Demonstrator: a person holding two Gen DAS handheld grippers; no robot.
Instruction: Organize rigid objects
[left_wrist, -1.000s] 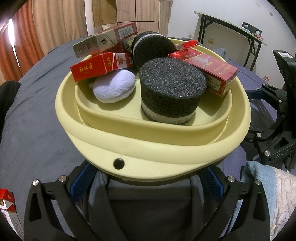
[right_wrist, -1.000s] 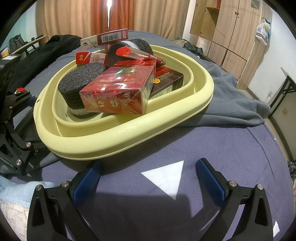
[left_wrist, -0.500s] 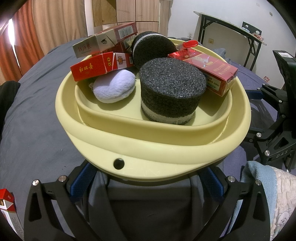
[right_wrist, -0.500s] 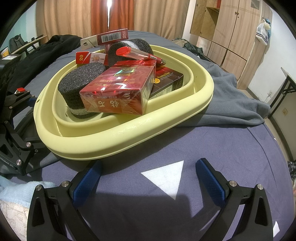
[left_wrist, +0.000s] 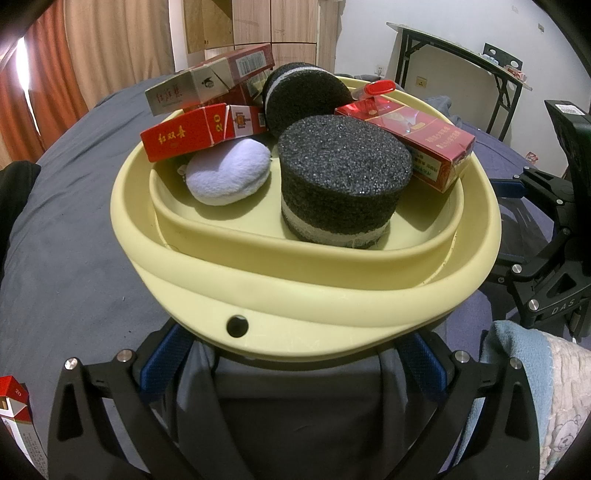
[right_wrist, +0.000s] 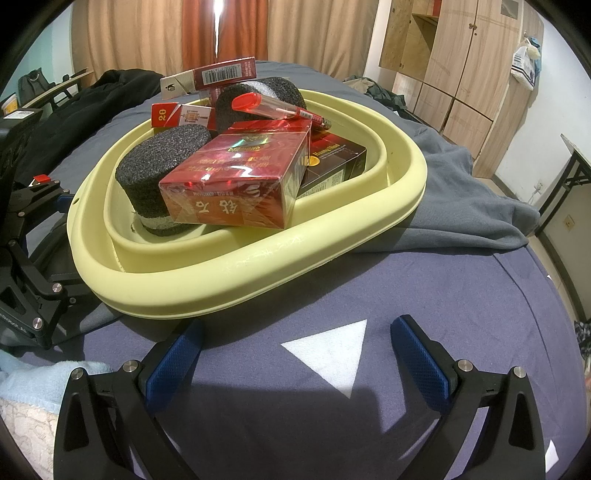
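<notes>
My left fingers (left_wrist: 177, 358) are spread wide with the pale yellow basin (left_wrist: 306, 291) sitting on the bed between them, rim hiding their tips. Inside it: two black foam cylinders (left_wrist: 343, 177), one white pouf (left_wrist: 227, 177), one red pen (right_wrist: 280, 107) and at least five cigarette packs (right_wrist: 236, 184), some half buried. My right fingers (right_wrist: 177, 358) are wide open, holding nothing.

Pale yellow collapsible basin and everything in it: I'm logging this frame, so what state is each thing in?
Pale yellow collapsible basin: folded flat, loaded.
Near black foam cylinder: upright.
Far black foam cylinder: on its side.
Glossy red carton: closed, tilted.
Red-capped pen: capped, on top.
Left gripper: open.
Right gripper: open, empty.
</notes>
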